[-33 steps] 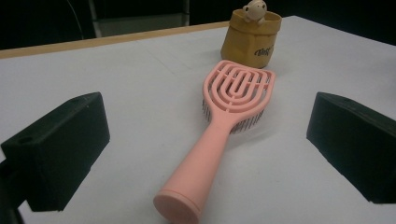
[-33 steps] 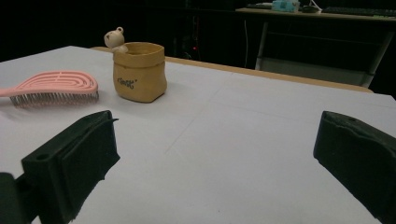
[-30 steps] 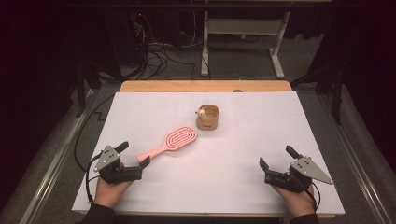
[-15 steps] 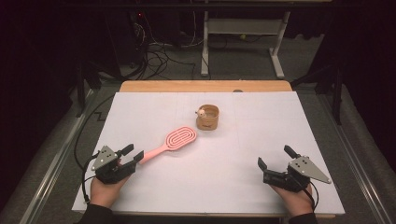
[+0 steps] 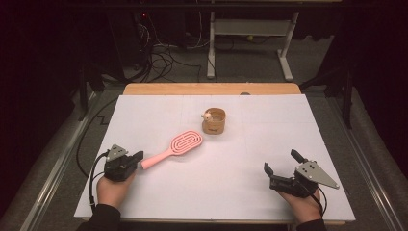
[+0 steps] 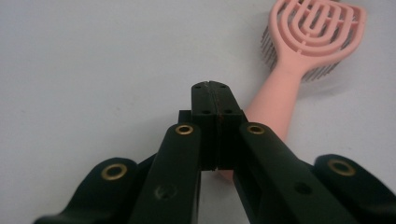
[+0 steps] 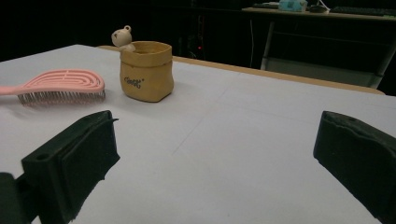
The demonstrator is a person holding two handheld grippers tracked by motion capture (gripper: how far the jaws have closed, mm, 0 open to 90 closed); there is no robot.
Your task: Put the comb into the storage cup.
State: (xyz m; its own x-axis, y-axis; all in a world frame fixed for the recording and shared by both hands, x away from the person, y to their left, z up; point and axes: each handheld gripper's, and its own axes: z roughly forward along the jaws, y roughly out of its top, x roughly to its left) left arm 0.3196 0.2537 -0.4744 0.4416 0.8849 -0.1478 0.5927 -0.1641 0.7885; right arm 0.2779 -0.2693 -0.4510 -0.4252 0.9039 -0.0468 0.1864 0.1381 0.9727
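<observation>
While the pink hairbrush [image 5: 175, 148] lies flat on the white sheet of the bench [image 5: 240, 192], bristles down, its oval head points toward the far middle and its handle runs back toward the near left corner. In the left gripper view the brush [image 6: 299, 60] sits just past and to one side of the black jaws, the handle end passing under or beside their tips; whether it touches them cannot be told. The left hand-held gripper [image 5: 137, 156] rests at the handle's end, held in a hand [image 5: 113, 187] that comes in from the near edge. Its jaws have just been closing and now stand pressed together face to face, with nothing between them; the brush handle lies outside the pair [image 6: 215, 100].

Beyond the brush head, just beside it and apart from it, stands a small tan pouch-shaped pot [image 5: 214, 121] with a tiny bear figure [image 5: 208, 115] at its rim. The right gripper view shows the same pot [image 7: 145, 71] upright, with the brush [image 7: 60, 84] beside it.

Well apart, near the right corner of the bench, the right hand-held gripper [image 5: 281, 166] sits low over the sheet with its jaws wide apart and only bare sheet between them [image 7: 212, 154].
</observation>
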